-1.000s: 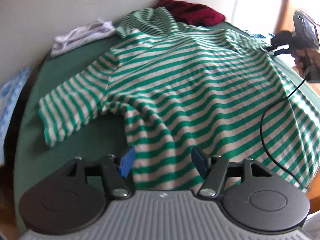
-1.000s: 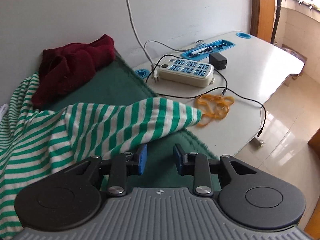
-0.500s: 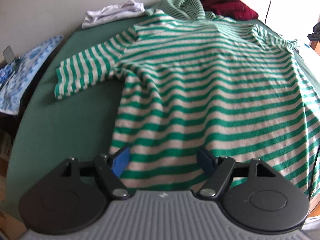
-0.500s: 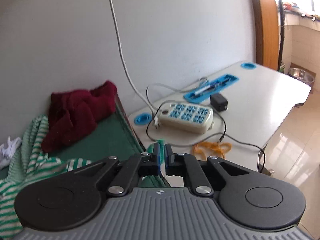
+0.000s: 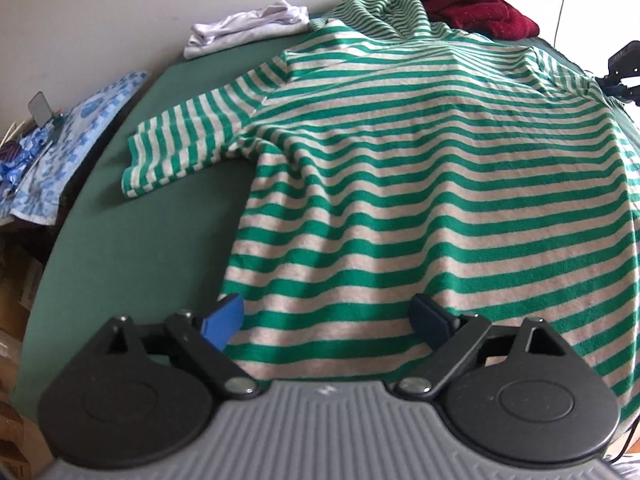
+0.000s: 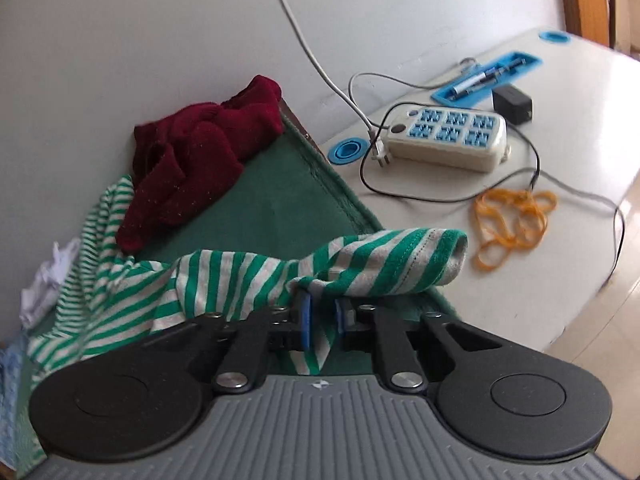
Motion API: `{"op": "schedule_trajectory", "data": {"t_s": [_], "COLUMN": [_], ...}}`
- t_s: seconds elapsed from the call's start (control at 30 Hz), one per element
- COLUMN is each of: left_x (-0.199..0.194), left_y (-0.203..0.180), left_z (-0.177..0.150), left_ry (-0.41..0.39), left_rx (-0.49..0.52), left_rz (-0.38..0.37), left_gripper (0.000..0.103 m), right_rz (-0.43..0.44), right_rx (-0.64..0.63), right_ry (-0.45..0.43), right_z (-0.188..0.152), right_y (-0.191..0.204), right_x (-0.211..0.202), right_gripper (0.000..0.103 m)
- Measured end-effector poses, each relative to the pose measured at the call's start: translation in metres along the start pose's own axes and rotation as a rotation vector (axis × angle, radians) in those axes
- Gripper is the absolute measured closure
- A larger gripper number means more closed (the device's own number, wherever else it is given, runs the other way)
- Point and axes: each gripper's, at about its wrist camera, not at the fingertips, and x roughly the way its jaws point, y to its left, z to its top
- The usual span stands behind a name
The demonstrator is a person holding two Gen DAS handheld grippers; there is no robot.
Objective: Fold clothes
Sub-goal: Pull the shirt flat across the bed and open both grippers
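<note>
No readable words or numbers anywhere; only a small pale emblem on each gripper's grey ribbed housing, at six o'clock, too small to make out.

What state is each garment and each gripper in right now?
Striped shirt: spread flat, unfolded, one sleeve lifted.
Right gripper: jaws shut on that sleeve.
Left gripper: jaws open, over the hem, holding nothing.
Red garment: crumpled.
White garment: bunched by the wall.

White power strip [image 6: 448, 140], orange rubber bands [image 6: 512, 220], blue pen tray [image 6: 486, 80] on a white desk [image 6: 580, 128].
</note>
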Motion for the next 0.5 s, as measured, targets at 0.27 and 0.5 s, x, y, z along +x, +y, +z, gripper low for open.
{"op": "schedule_trajectory", "data": {"t_s": [0.27,0.5], "left_x": [0.002,0.004], "left_y": [0.005,0.008], "left_z": [-0.001,-0.001], "left_ry": [0.0,-0.003], "left_rx": [-0.001,-0.006], "left_rz": [-0.02,-0.029], "left_gripper": [0.007,0.005], "right_rz": [-0.29,0.014], "right_rx": [-0.517,-0.151], "right_ry": [-0.121,0.09], "right_z": [0.008,-0.016], "right_y": [0.036,-0.02], "right_x": [-0.063,-0.065], "right_gripper": [0.084,0.077]}}
